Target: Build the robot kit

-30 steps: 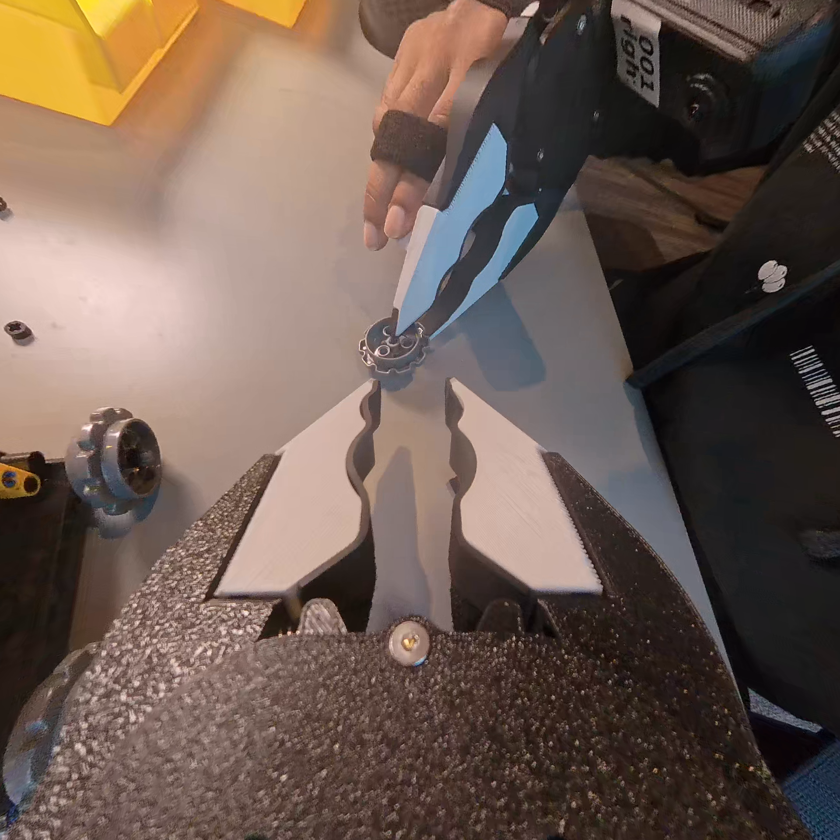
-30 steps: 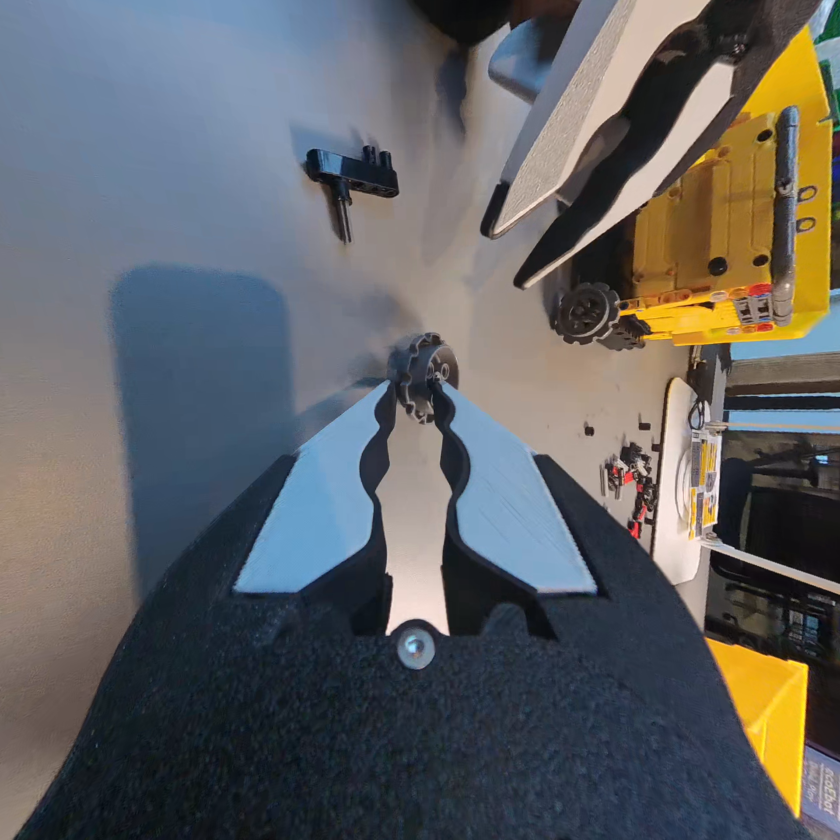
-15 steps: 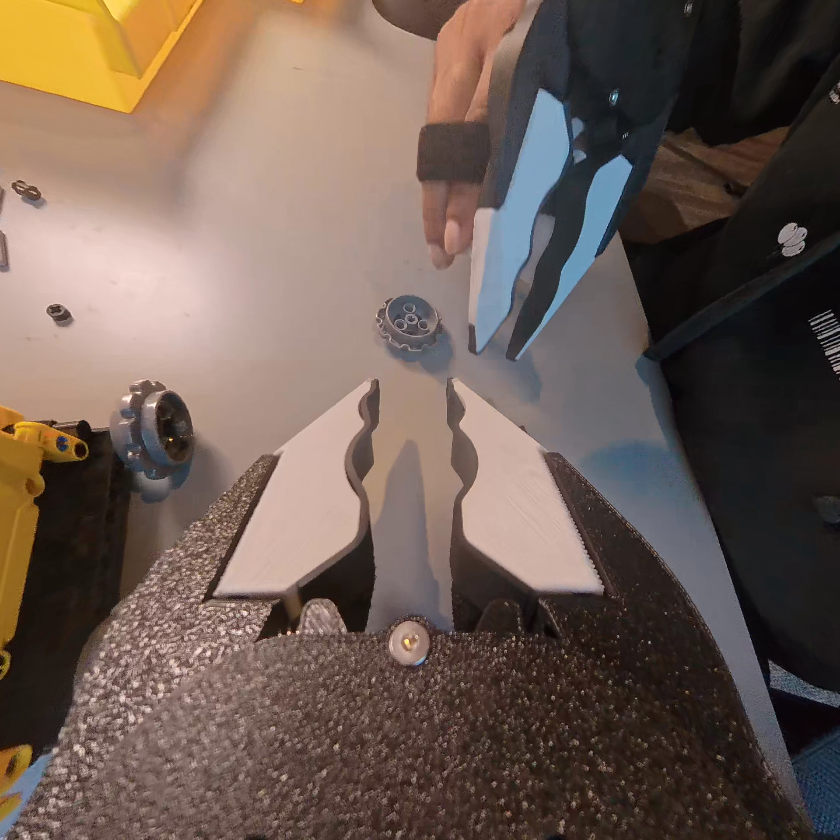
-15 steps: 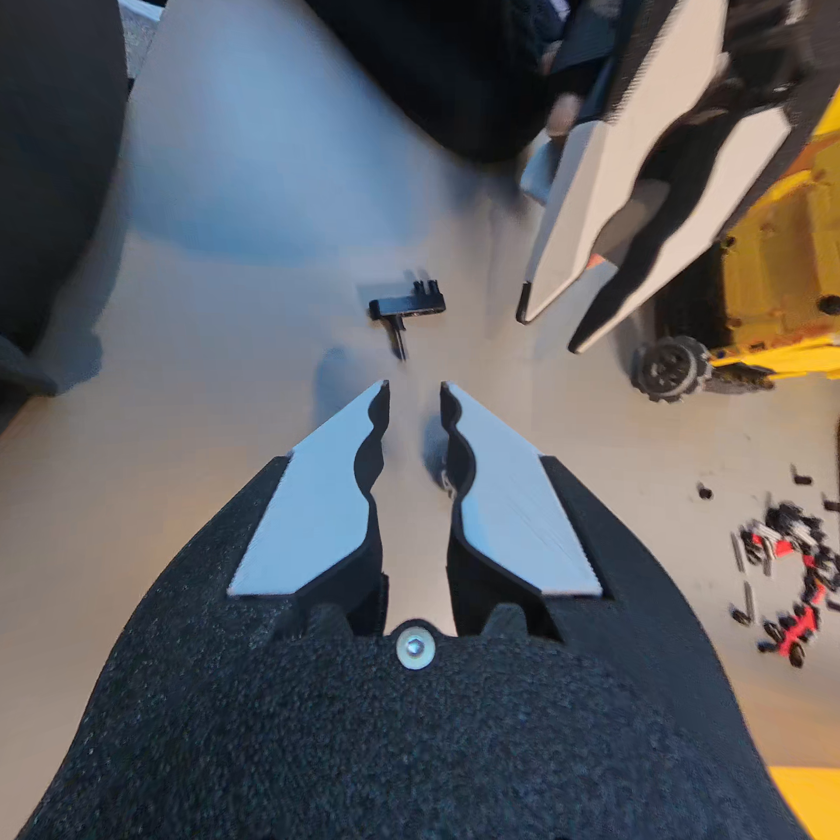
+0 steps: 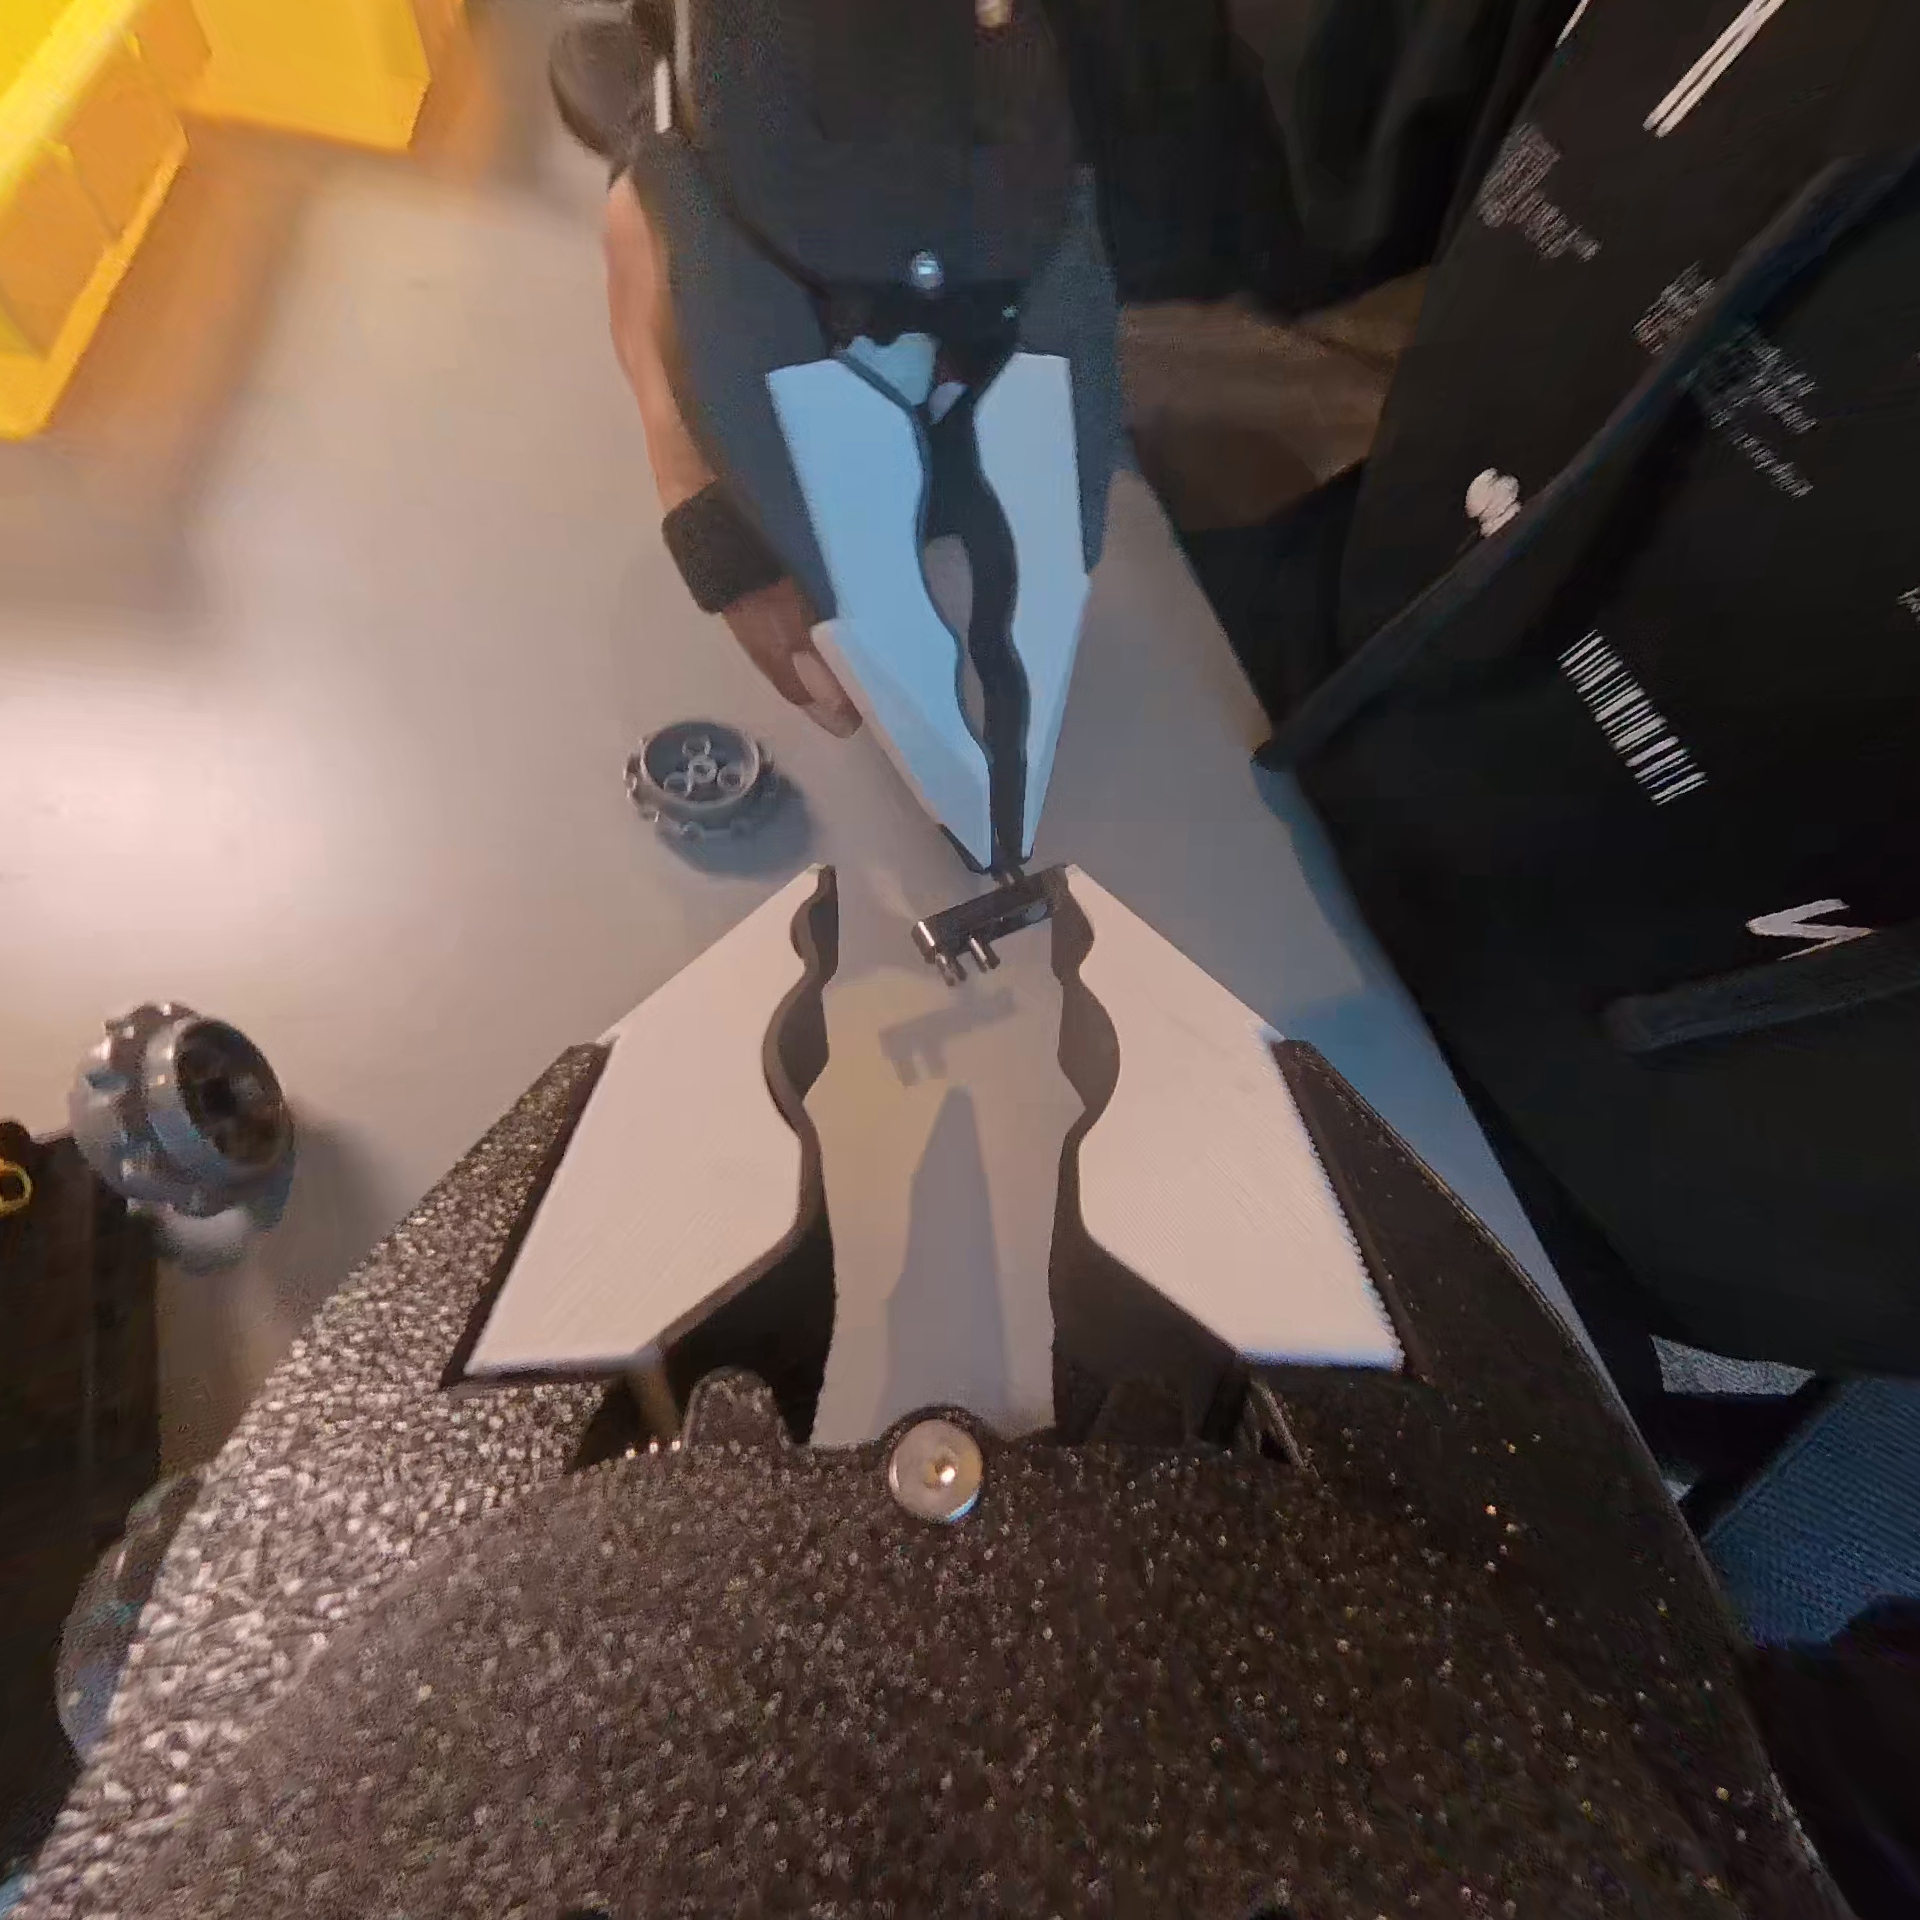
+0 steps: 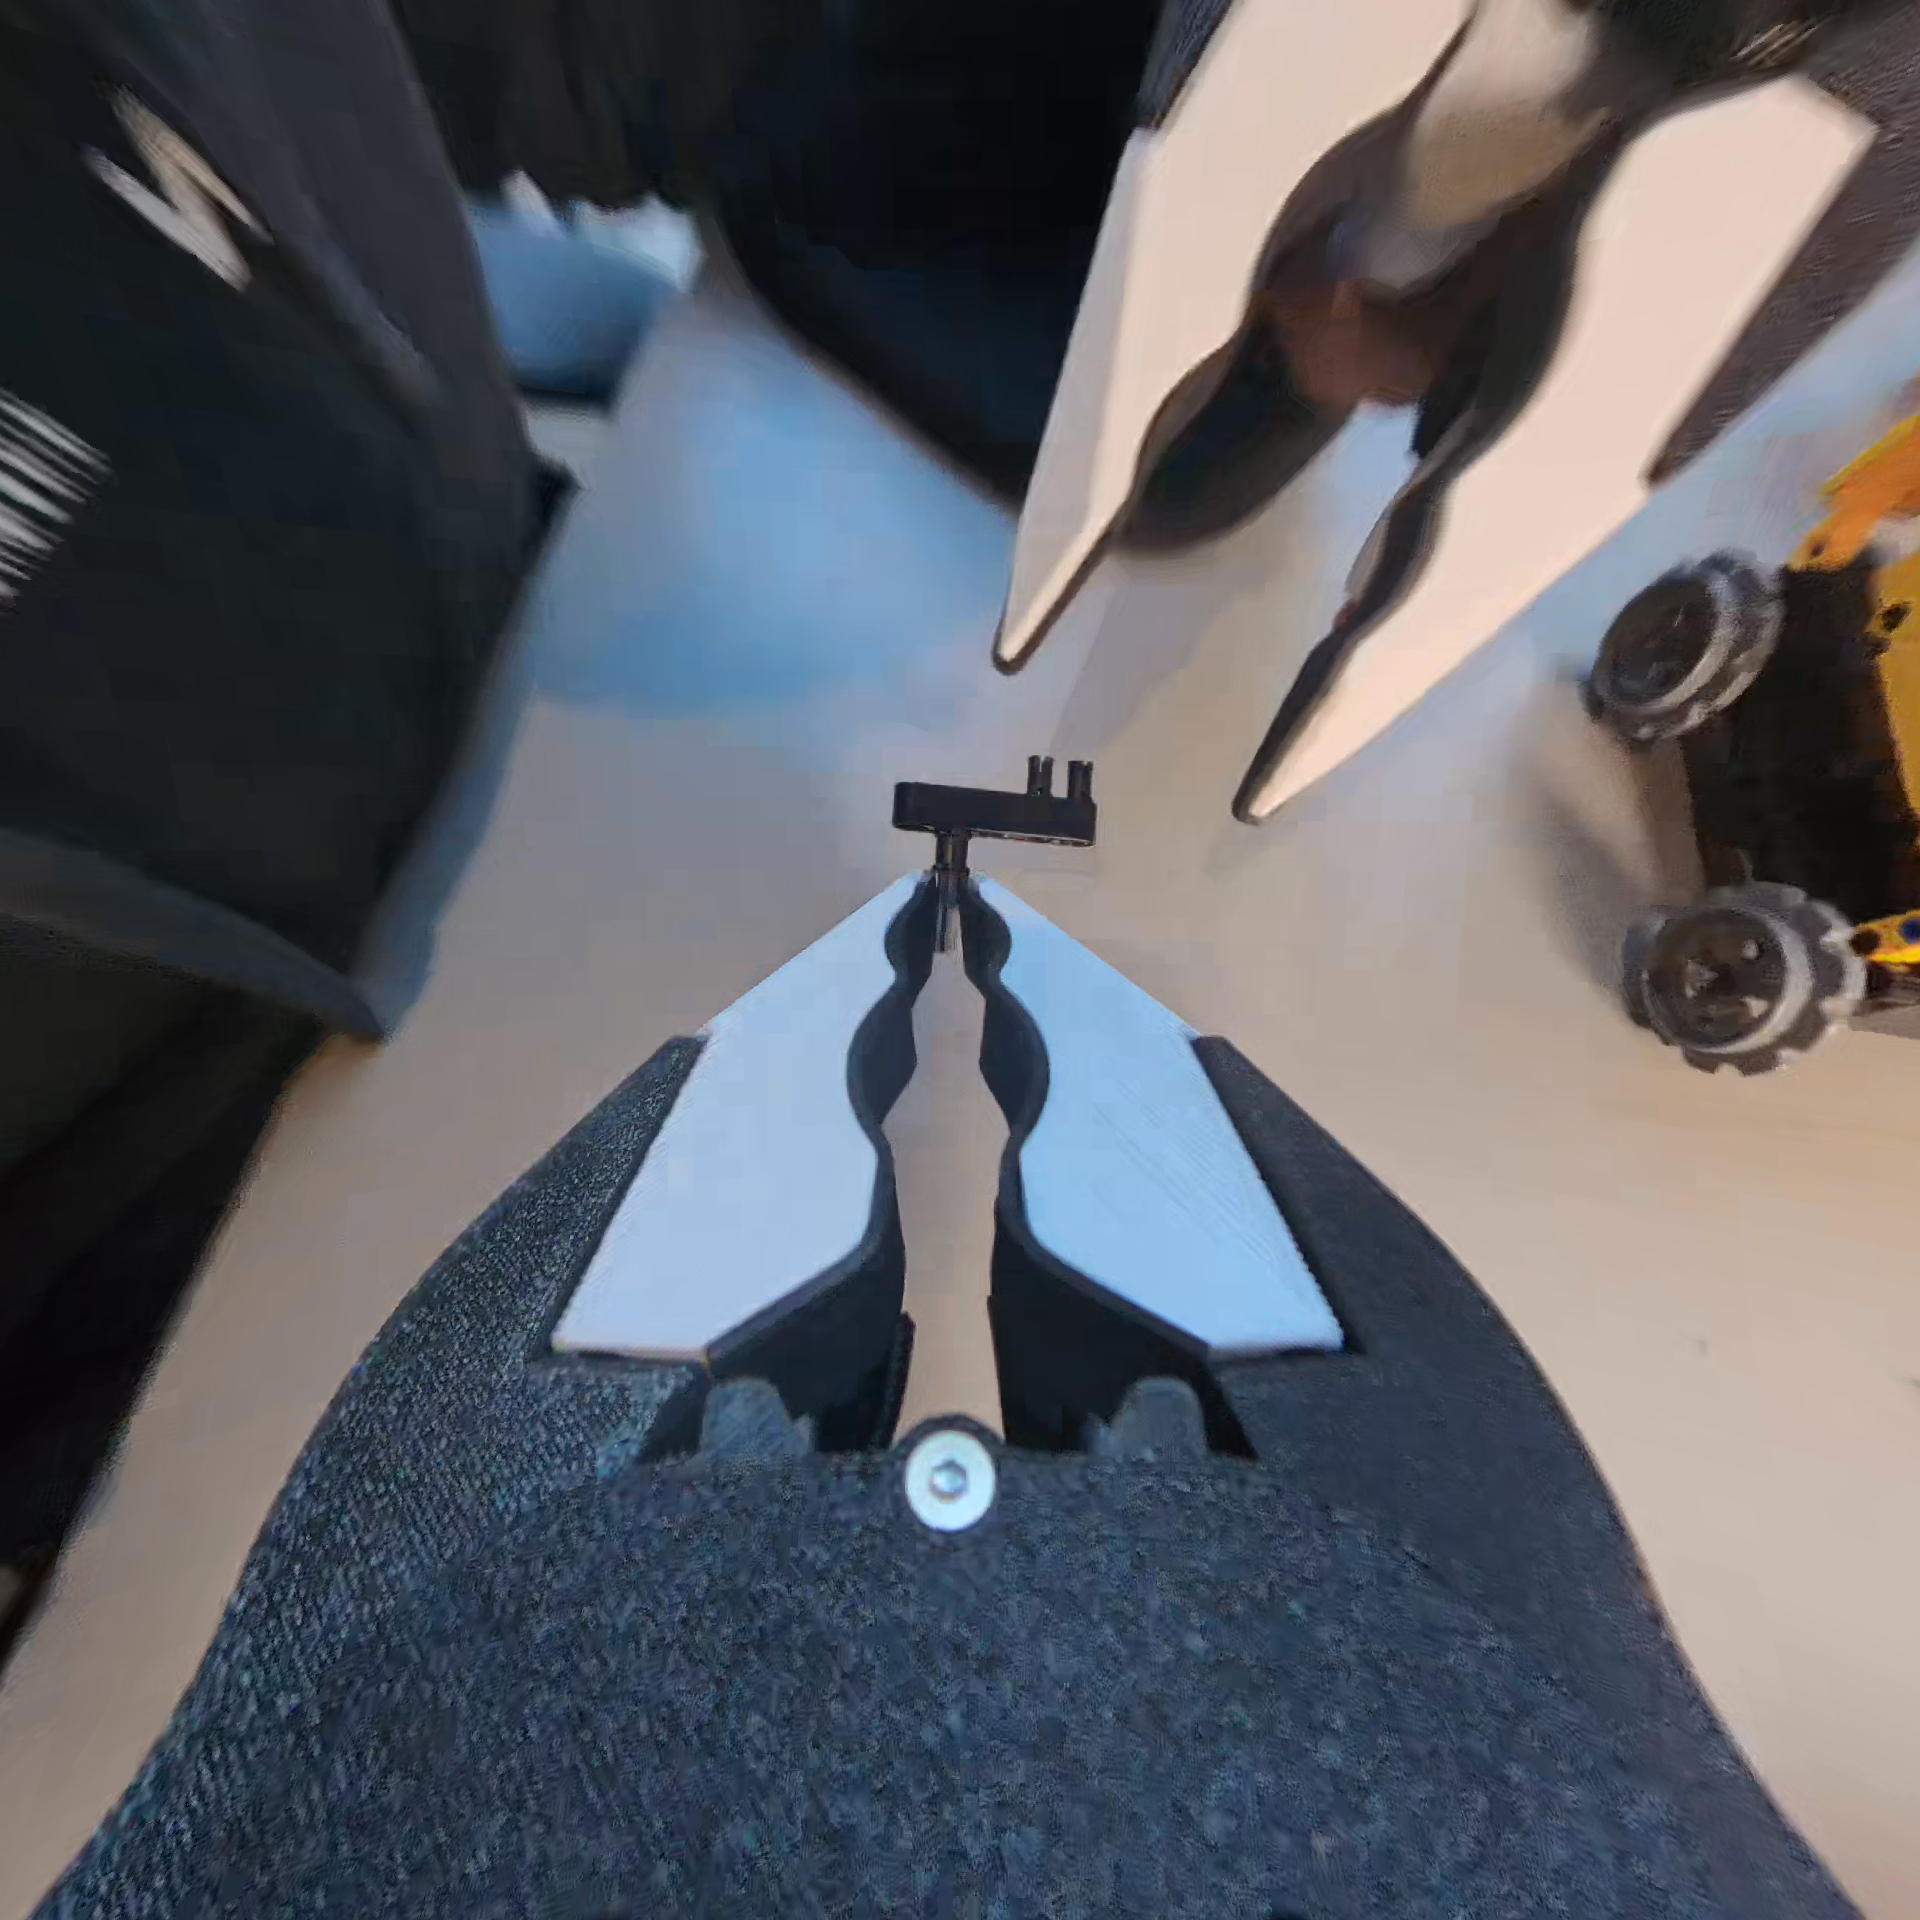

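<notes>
Seen from the left wrist view, the left gripper points forward over a pale grey table, its two white fingers spread wide with nothing between them. Just beyond its fingertips, the right gripper reaches down from the far side with its jaws pressed together on the thin pin of a small black toy-brick connector, which hangs clear of the table and casts a shadow below. A grey toothed wheel hub lies flat nearby on the left, and a second grey wheel sits at the left edge.

Next, from the right wrist view, the right gripper pinches the connector by its pin, so the crossbar stands free ahead of the tips. The left gripper hovers open just beside it, upper right. A yellow toy vehicle with dark wheels stands at the right edge.
</notes>
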